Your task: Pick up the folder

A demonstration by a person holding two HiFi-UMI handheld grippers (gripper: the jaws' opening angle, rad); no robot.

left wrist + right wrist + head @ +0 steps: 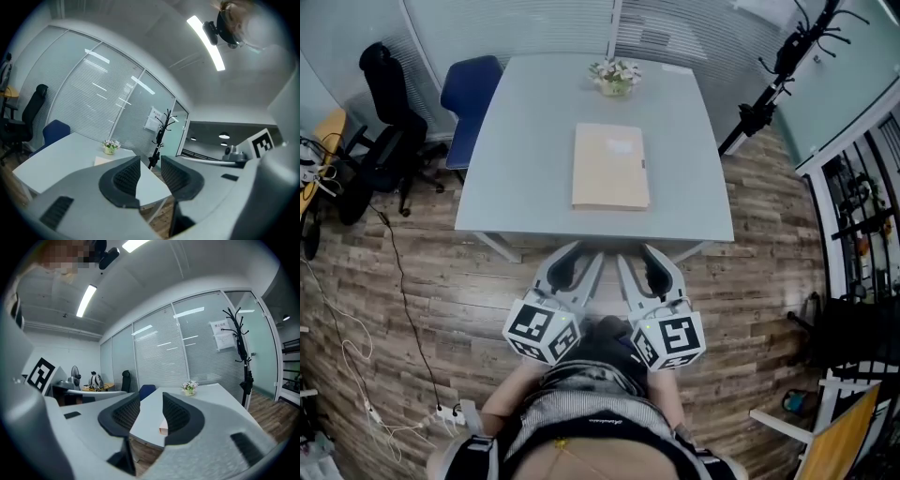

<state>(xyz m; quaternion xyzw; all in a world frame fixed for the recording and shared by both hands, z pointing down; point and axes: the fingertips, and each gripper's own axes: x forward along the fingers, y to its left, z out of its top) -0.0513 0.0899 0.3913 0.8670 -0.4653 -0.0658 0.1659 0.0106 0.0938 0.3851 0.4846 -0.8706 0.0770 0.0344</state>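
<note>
A beige folder [610, 167] lies flat in the middle of the light grey table [525, 159]. Both grippers hang side by side short of the table's near edge, over the wooden floor. My left gripper [592, 257] stands open with nothing between its jaws. My right gripper [632, 255] is open too and empty. In the left gripper view the left gripper [150, 176] frames the table's near corner, and a strip of the folder [104, 160] shows past the left jaw. Between the jaws of the right gripper [151, 414] the folder's near corner [163, 428] is visible.
A small pot of flowers [615, 77] stands at the table's far edge. A blue chair [471, 94] and a black office chair [386, 122] sit at the left. A black coat stand [778, 75] leans at the right. Cables [356, 347] trail over the floor at the left.
</note>
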